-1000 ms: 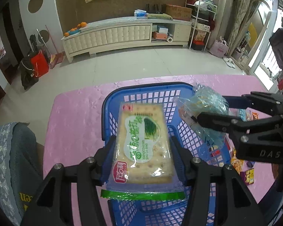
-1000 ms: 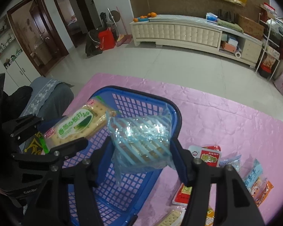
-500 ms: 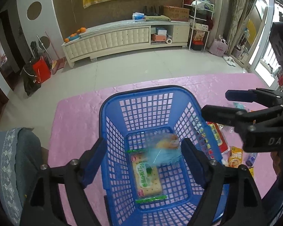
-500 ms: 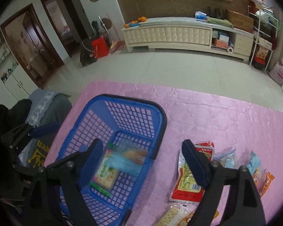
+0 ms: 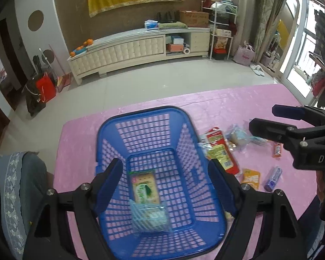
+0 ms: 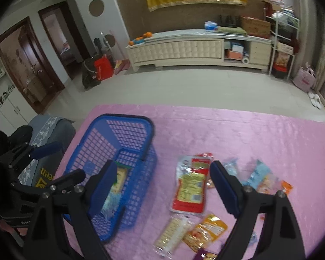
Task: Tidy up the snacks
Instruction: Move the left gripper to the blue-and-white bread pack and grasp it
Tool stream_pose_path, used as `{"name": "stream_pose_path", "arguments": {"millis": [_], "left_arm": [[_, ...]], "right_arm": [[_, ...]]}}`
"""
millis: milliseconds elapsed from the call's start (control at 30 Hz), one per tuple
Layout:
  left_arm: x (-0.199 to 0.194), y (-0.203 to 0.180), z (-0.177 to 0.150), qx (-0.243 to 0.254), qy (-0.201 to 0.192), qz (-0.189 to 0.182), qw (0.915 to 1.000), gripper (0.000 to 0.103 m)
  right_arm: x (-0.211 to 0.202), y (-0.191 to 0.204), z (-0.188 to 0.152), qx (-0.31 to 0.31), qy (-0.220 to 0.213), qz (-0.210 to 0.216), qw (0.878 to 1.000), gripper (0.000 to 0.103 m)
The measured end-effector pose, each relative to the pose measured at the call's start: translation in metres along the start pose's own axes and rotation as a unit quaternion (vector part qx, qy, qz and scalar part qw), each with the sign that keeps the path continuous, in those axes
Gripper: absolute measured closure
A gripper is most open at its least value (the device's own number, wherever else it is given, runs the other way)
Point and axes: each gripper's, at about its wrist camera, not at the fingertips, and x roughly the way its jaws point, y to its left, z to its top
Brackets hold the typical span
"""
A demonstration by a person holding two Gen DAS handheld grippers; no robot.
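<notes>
Both grippers, left and right, fingers wide apart, empty; cracker pack and blue packet lie in basket.

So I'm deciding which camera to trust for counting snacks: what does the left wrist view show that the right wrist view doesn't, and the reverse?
Only the left wrist view shows the clear blue-striped packet whole on the basket floor, and a purple stick packet on the cloth. Only the right wrist view shows the long clear cracker pack near its bottom edge. Both show the blue basket, the green cracker packet inside it, and the red pouch on the pink cloth.
</notes>
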Motion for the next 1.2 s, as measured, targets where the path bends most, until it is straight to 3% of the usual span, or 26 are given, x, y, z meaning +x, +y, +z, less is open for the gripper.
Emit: {"name": "stream_pose_path", "arguments": {"millis": [300, 700, 967, 1200], "left_arm": [[0.007, -0.062, 0.012, 0.017, -0.009, -0.037, 0.9991, 0.024], [0.019, -0.159, 0.027, 0.077, -0.009, -0.068, 0.9947, 0.024], [0.048, -0.199, 0.037, 0.116, 0.017, -0.072, 0.9906, 0.024], [0.097, -0.226, 0.049, 0.129, 0.056, -0.086, 0.9864, 0.024]], "right_arm": [[-0.031, -0.055, -0.020, 0.033, 0.004, -0.037, 0.999, 0.013], [-0.069, -0.134, -0.041, 0.074, 0.002, -0.087, 0.993, 0.013], [-0.065, -0.181, -0.060, 0.103, 0.021, -0.107, 0.989, 0.013], [-0.045, -0.217, -0.067, 0.105, 0.039, -0.124, 0.986, 0.013]]}}
